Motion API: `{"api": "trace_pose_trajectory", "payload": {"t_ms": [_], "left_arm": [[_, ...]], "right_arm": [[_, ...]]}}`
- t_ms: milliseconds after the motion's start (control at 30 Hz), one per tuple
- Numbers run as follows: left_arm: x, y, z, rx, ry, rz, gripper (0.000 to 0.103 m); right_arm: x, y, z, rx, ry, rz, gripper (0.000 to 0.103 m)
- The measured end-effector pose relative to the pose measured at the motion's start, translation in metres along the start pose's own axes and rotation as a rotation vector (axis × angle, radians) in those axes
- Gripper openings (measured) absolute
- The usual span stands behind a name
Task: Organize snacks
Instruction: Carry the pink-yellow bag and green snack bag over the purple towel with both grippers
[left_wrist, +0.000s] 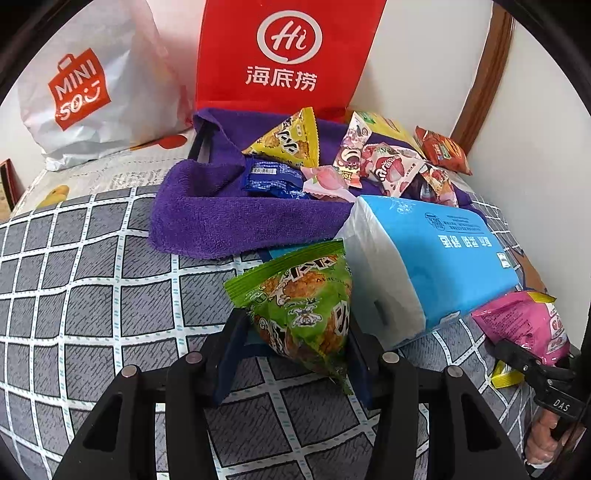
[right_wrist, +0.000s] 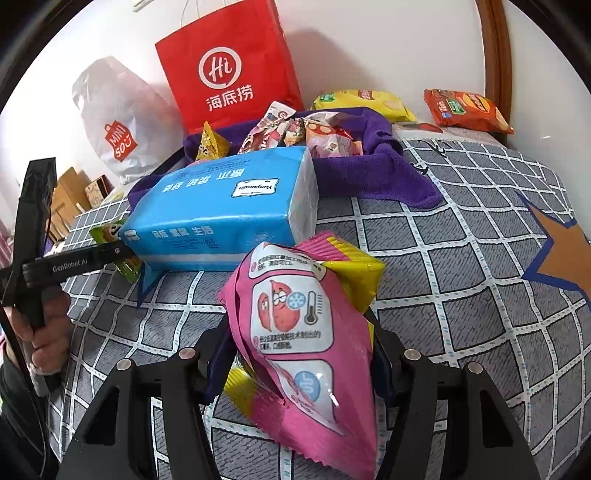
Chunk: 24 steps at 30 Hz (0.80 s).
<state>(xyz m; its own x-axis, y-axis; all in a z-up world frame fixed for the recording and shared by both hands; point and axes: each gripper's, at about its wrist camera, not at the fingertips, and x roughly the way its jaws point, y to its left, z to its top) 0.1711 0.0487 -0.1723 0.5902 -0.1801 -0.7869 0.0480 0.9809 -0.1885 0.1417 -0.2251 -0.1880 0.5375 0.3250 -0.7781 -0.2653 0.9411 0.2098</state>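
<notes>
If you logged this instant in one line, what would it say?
left gripper: grips green triangular snack packet | right gripper: grips pink foil snack bag | purple towel-lined basket: holds snacks

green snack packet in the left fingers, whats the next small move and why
Probably carry the green snack packet forward over the purple towel and let it go among the other snacks there. The left gripper already has it between its fingers, lifted off the checked cover, and the blue tissue pack lies to the right of the path, so go left of it.
</notes>
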Motion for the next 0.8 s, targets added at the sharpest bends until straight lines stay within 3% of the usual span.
{"api": "trace_pose_trajectory", "payload": {"t_ms": [267,600,800], "left_arm": [[-0.002,-0.004,-0.006,-0.014,-0.026,0.042,0.049],[-0.002,-0.004,-0.006,-0.016,-0.027,0.050,0.049],[-0.003,-0.007,-0.007,0.003,-0.023,0.058,0.048]], "right_arm": [[0.002,-0.003,0.000,0.032,0.000,0.005,0.062],[-0.001,-0.017,-0.001,0.115,-0.021,0.078,0.062],[0.000,-0.001,0.000,0.025,-0.002,-0.002,0.062]]}}
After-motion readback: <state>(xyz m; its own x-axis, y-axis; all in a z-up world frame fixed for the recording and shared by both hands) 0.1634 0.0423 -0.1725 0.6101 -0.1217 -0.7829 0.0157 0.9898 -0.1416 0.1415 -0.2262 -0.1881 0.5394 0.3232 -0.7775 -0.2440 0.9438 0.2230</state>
